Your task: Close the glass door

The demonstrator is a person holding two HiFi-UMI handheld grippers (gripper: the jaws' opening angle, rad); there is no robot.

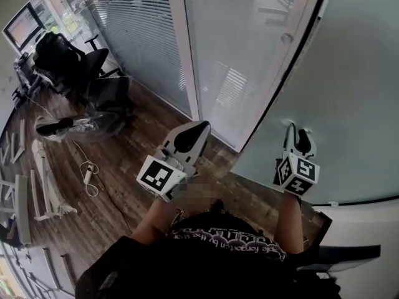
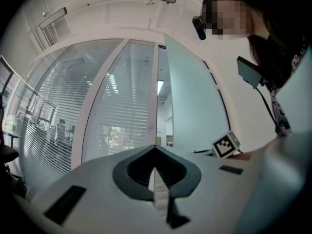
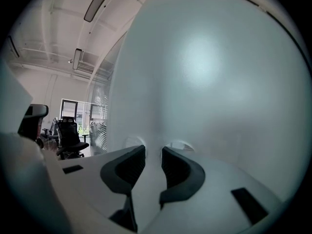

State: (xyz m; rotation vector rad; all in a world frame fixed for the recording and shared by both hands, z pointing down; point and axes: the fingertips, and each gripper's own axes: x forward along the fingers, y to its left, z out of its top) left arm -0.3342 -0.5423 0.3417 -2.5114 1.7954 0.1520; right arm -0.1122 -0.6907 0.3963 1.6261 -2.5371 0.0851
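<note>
R gripper [image 3: 153,152], jaws apart, tips at glass door [image 3: 209,72].

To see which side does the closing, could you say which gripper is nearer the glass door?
Right. The right gripper is close up against the glass door, fingers apart; the left gripper hangs clear of it, over the wooden floor beside its edge.

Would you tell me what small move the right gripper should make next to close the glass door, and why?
Probably push the right gripper forward against the door, swinging it toward the frame. Its open jaws sit right at the frosted pane, and the door is ajar.
</note>
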